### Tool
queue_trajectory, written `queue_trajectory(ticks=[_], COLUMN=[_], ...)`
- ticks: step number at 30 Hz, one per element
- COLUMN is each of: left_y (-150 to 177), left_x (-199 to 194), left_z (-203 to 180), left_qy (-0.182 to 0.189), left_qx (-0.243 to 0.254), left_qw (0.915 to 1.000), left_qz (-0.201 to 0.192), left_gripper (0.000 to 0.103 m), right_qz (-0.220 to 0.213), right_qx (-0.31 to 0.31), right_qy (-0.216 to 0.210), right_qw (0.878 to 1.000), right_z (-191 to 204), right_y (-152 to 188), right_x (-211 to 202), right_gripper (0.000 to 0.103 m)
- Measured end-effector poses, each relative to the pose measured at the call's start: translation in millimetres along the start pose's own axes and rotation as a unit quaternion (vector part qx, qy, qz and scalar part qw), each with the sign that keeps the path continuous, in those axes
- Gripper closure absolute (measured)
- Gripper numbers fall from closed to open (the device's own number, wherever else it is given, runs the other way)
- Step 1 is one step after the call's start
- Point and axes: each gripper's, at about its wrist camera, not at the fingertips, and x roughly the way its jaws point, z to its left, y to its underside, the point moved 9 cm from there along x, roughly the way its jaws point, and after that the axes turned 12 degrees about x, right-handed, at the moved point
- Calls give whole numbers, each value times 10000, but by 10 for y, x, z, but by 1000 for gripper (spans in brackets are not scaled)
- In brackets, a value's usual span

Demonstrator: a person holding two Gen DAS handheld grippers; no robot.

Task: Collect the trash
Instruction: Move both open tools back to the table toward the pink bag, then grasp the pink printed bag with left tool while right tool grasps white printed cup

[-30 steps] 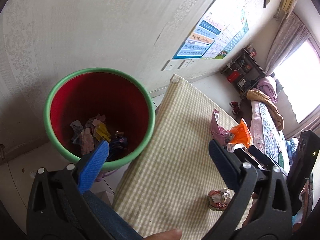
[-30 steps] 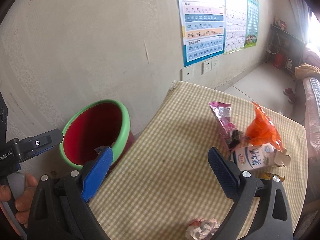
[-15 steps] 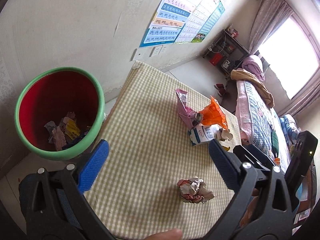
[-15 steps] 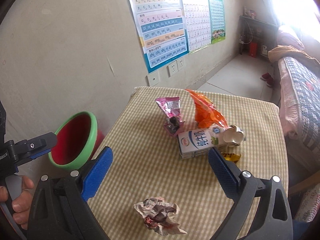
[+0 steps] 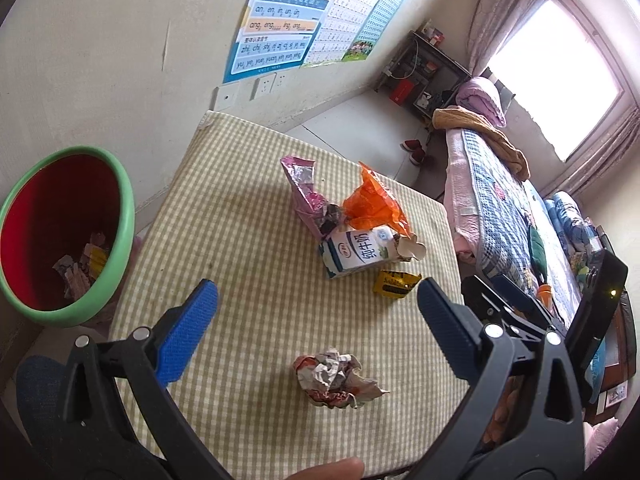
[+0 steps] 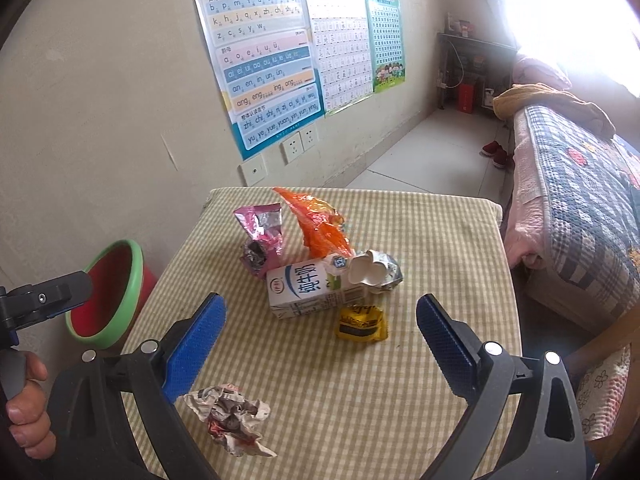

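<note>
Trash lies on the checked table (image 5: 240, 240) (image 6: 420, 240): a crumpled paper ball (image 5: 334, 378) (image 6: 230, 414) nearest me, a white milk carton (image 5: 360, 252) (image 6: 312, 290), a small yellow wrapper (image 5: 396, 283) (image 6: 360, 324), an orange bag (image 5: 374, 200) (image 6: 320, 224) and a pink foil packet (image 5: 306, 196) (image 6: 262, 240). A red bin with a green rim (image 5: 60, 236) (image 6: 114, 294) stands left of the table and holds scraps. My left gripper (image 5: 318, 320) hangs open above the paper ball. My right gripper (image 6: 322, 334) is open too, over the near table, empty.
A wall with posters (image 6: 264, 68) and sockets runs behind the table. A bed with a quilt (image 6: 580, 200) stands to the right, shoes (image 6: 496, 154) and a shelf (image 6: 468, 76) beyond it. A hand (image 6: 24, 408) holds the left gripper's handle.
Both views have swung right from the bin toward the table's trash. The bin has slid to the left edge; the carton, yellow wrapper and paper ball came into full view.
</note>
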Motion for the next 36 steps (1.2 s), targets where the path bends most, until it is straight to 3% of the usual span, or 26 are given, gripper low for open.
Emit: queue_trajectory(ticks=[12,20,36], left_y=[-253,-378,-300], left_x=[287,689,1768], left_z=[-453,-302,-85], left_qy=[189,33,-137], left_qx=[317,233,510], left_qw=[9993,9992,9934], left_qz=[92,309,1017], left_gripper=[6,6,6], right_qz=[-3,168,601], right_qx=[218,320,509], right_qy=[110,42,33], right_qw=[9997,9993,9969], right_z=[-387,-455,-569], right_y=[-153,-204,-162], right_x=[109,413,1213], right_gripper=[10,10,10])
